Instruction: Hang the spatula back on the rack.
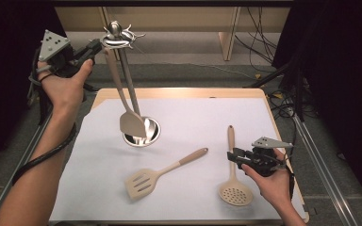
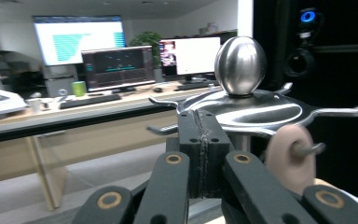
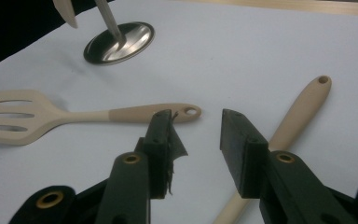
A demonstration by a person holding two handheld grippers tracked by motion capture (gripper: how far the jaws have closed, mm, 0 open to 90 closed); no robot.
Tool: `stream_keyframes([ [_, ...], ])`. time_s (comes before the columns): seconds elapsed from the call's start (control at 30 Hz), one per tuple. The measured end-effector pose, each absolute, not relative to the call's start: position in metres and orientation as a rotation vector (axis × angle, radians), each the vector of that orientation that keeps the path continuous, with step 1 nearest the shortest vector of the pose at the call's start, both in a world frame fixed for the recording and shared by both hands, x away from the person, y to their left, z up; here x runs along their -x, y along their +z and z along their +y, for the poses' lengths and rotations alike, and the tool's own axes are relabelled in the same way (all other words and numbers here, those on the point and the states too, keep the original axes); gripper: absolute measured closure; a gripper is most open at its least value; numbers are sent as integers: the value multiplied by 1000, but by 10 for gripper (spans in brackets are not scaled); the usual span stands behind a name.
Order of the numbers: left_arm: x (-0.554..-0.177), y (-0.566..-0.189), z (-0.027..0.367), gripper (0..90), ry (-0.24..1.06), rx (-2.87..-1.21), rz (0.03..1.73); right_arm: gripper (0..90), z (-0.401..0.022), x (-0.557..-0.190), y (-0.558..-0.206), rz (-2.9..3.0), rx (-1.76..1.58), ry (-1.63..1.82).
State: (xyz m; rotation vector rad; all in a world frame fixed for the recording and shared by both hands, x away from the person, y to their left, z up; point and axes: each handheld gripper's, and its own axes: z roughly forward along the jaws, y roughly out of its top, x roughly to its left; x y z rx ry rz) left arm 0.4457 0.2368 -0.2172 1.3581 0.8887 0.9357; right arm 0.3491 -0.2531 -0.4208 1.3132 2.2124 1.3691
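Black jaws of the left gripper (image 2: 200,140) stand pressed together with nothing between them, just in front of the rack's (image 2: 242,109) hook plate. In the high view the left gripper (image 1: 92,49) is raised at the far left, beside the rack top (image 1: 118,36), off the table edge. The rack is a steel stand: a round base (image 1: 142,132) on the white table (image 1: 193,117), a tilted pole, a ring of hooks and an egg-shaped knob (image 2: 240,65) on top. One turner (image 1: 131,123) hangs from a hook by the hole in its handle; its handle end (image 2: 286,156) sits on the hook just beside the closed jaws, not touching them.

Right gripper (image 1: 232,156) rests low at the near right of the table. Its jaws are parted and hold nothing. The skimmer (image 1: 234,190) lies beneath it, handle pointing away from the person; the handle (image 3: 298,109) passes under the right-hand jaw. A slotted turner (image 1: 143,182) lies flat to the left of the skimmer, near the right gripper, well apart from the rack base.
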Motion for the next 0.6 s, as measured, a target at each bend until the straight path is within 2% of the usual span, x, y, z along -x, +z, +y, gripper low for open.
stream_keyframes([
  [0.3,-447,-217,237,887,942,-1360,902,648,-253,-351,-422,2219,-1274,1379],
  [0.6,-445,-212,238,888,1013,-1364,911,648,-254,-350,-422,2200,-1302,1373],
])
